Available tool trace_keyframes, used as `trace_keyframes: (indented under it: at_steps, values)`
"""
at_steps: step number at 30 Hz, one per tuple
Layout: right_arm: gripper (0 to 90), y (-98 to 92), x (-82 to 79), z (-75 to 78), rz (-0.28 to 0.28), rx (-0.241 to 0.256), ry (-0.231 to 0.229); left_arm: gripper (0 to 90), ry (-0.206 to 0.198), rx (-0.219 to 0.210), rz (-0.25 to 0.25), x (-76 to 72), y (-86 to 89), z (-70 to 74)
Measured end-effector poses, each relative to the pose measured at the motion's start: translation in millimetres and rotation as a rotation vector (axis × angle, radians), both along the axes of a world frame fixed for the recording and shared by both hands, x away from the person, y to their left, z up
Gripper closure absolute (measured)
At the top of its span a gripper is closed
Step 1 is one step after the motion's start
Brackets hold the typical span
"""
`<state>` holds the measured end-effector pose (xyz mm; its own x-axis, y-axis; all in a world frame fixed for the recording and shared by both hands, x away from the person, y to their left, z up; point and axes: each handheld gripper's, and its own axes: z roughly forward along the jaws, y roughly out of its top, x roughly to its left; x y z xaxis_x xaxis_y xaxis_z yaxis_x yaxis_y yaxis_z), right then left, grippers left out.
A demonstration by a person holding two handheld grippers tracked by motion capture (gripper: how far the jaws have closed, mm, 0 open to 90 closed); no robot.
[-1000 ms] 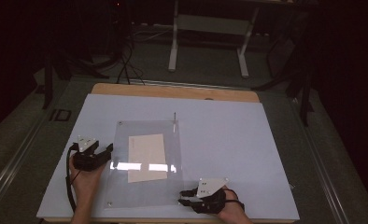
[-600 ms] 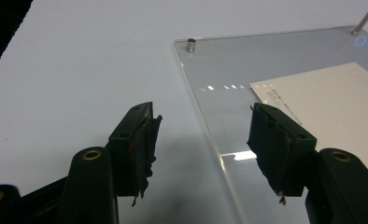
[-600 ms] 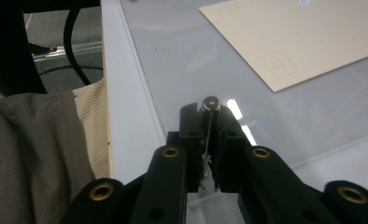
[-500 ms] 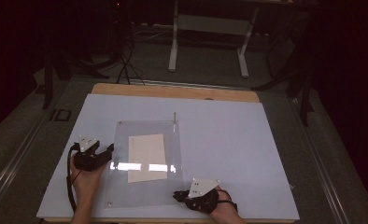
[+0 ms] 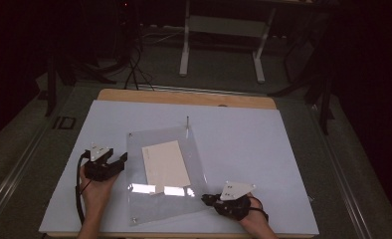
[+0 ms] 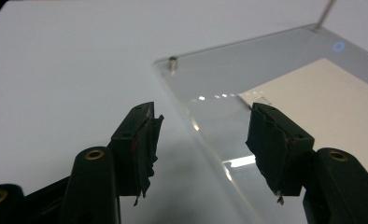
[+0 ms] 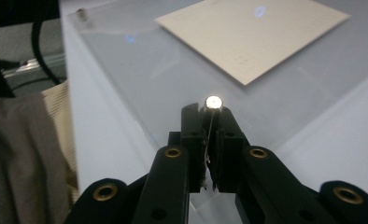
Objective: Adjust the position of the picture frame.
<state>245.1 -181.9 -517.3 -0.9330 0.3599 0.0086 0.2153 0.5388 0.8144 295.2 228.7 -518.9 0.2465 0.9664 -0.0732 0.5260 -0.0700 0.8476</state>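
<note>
The clear acrylic sheet [image 5: 166, 174] lies flat on the pale blue-white surface [image 5: 244, 144], turned slightly askew, with a cream rectangular card [image 5: 165, 163] under or inside it and small metal studs at its corners; one short silver corner stud [image 7: 213, 102] at the sheet's near right corner sits squeezed between the jaws of the right claw [image 7: 209, 112], which is clenched on it. The left claw [image 6: 201, 128] is released, its jaws spread wide and straddling the sheet's left edge without touching it, near another small metal post [image 6: 173, 64]. A thin upright metal pin [image 5: 187, 123] stands at the far corner. The step in hand looks like working the corner fastener loose while the other hand waits to steady the sheet. The next move probably calls for a careful twist or straight upward pull on the stud, with the left claw closing on the edge so the sheet does not slide.
</note>
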Motion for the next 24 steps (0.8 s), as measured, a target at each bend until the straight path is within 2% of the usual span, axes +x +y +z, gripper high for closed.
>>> trace_keyframes:
  at_steps: [1, 2, 5, 6, 7, 11, 16, 17, 19, 20, 21, 22, 24]
  values:
    - [85.5, -4.3, 2.5, 1.0, -0.016, 0.003, 0.004, 41.9, 0.0, 0.0, 0.0, 0.0, 0.0, 0.0]
    - [85.4, -8.7, 5.5, 1.2, -0.029, 0.009, 0.007, 42.3, -0.01, 0.013, -0.03, 1.8, -5.9, 2.4]
    - [85.3, -16.7, 10.2, 0.7, -0.06, 0.013, 0.011, 43.6, -0.01, 0.022, -0.055, 5.6, -11.6, 5.9]
    - [85.3, -22.8, 13.4, -1.1, -0.089, 0.006, 0.01, 44.1, -0.022, 0.004, -0.072, 11.1, -16.9, 9.5]
    - [85.2, -24.7, 13.9, -2.2, -0.099, 0.001, 0.013, 44.7, -0.018, -0.005, -0.083, 15.1, -20.0, 10.8]
    - [85.2, -24.8, 13.3, -6.6, -0.11, -0.023, 0.01, 45.2, -0.005, 0.006, -0.129, 31.8, -36.7, 13.2]
    - [85.0, -25.1, 12.6, -8.8, -0.124, -0.016, 0.019, 45.6, 0.012, 0.005, -0.195, 52.7, -57.0, 15.6]
    - [85.0, -25.1, 12.6, -8.8, -0.124, -0.016, 0.019, 46.8, 0.012, 0.005, -0.195, 52.7, -57.0, 15.6]
    - [84.9, -25.6, 12.7, -9.9, -0.129, -0.007, 0.024, 48.6, 0.008, 0.009, -0.229, 66.6, -67.4, 17.9]
    - [84.8, -25.6, 12.6, -10.0, -0.13, -0.006, 0.025, 49.3, 0.008, 0.009, -0.229, 66.6, -67.4, 17.9]
    - [84.8, -25.6, 12.6, -10.1, -0.131, -0.004, 0.026, 50.0, 0.009, 0.005, -0.242, 77.2, -72.9, 18.9]
    - [84.7, -25.6, 12.2, -10.3, -0.136, 0.0, 0.031, 50.2, 0.009, 0.005, -0.242, 77.2, -72.9, 18.9]
    - [84.7, -25.8, 12.2, -10.8, -0.137, 0.004, 0.027, 50.3, 0.012, -0.012, -0.264, 92.8, -81.0, 19.2]
